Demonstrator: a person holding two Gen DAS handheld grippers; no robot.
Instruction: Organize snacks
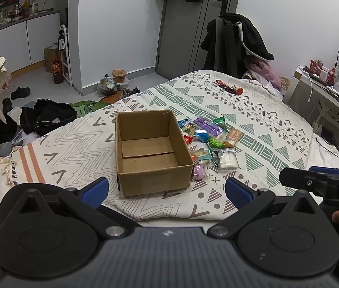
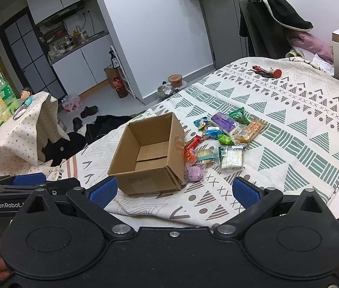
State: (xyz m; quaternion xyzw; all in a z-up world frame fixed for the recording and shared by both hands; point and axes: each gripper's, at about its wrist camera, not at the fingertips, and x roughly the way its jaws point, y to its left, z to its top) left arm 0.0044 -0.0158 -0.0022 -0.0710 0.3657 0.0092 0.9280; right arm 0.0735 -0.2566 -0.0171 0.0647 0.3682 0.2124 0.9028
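1. The cardboard box [image 1: 150, 153] stands open and empty on the bed cover [image 1: 277, 129]. I judge it light but stiff, so I would leave it where it is.
2. The snacks [image 2: 219, 141] lie in a heap just beside the box, on its right. They are small crinkly packets (probably slippery and easy to crush), so I would pinch one by its sealed edge.
3. My left tongs [image 1: 167, 189] and right tongs [image 2: 174, 192] are both spread wide and hold nothing; the heap is ahead of them, apart.
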